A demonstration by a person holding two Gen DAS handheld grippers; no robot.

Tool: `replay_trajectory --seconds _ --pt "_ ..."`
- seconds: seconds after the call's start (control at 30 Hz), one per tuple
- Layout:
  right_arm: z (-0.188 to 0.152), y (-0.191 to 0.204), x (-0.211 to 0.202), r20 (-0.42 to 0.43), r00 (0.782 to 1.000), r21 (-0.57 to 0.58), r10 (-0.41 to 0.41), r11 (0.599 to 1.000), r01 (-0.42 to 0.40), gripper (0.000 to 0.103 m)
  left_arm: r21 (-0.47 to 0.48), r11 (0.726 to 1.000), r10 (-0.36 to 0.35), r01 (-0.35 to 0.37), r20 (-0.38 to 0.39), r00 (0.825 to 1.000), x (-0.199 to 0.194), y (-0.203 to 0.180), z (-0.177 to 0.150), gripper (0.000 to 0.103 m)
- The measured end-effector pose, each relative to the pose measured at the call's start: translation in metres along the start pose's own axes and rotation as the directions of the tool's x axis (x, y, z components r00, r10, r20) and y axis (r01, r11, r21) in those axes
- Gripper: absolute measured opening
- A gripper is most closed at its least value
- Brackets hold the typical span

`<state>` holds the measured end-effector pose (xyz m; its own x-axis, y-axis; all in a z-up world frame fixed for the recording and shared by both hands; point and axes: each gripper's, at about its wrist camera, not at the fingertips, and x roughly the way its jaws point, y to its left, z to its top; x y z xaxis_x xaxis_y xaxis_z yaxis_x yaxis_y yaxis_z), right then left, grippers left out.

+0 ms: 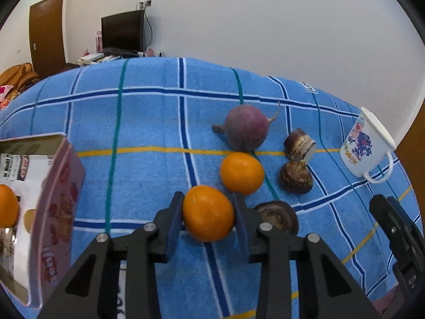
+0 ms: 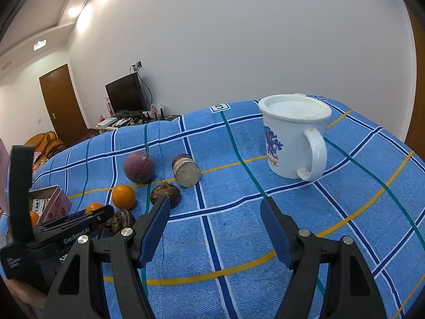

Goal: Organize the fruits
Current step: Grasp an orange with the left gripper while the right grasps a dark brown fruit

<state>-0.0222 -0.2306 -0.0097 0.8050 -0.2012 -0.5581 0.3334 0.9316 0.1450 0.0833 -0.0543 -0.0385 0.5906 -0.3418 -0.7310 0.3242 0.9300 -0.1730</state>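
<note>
My left gripper (image 1: 207, 198) is shut on an orange (image 1: 207, 214), its blue pads pressing on both sides just above the blue checked towel (image 1: 148, 122). A second orange (image 1: 241, 172) lies just beyond, with a purple round root vegetable (image 1: 245, 127) behind it. To the left stands an open pink box (image 1: 62, 199) with another orange (image 1: 8, 206) inside. My right gripper (image 2: 215, 203) is open over bare towel (image 2: 228, 239), with nothing between its fingers. The right wrist view shows the held orange (image 2: 93, 206) half hidden behind the left gripper.
Three dark brown pieces (image 1: 298, 143) (image 1: 294, 176) (image 1: 277, 216) lie right of the oranges. A white printed mug (image 2: 292, 138) with a lid stands at the far right. Beyond the towel are a white wall, a monitor (image 1: 122, 30) and a brown door (image 1: 47, 32).
</note>
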Motion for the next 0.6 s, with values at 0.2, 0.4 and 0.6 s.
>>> replay_trajectory --seconds 0.2,0.4,0.6 --pt "-0.001 0.005 -0.002 0.011 0.999 -0.018 0.038 0.999 -0.038 0.072 0.035 0.999 0.008 -0.011 0.08 0.997 -0.038 0.007 -0.012 0.038" --pt "-0.004 0.02 -0.004 -0.001 0.992 -0.073 0.127 0.989 -0.127 0.072 0.07 0.997 0.03 -0.042 0.173 0.984 -0.079 0.033 -0.014 0.038" --pt "-0.008 0.06 0.019 -0.142 0.973 -0.133 0.184 0.97 -0.203 0.072 0.041 0.998 0.035 -0.044 0.197 0.98 -0.094 0.068 -0.013 0.038"
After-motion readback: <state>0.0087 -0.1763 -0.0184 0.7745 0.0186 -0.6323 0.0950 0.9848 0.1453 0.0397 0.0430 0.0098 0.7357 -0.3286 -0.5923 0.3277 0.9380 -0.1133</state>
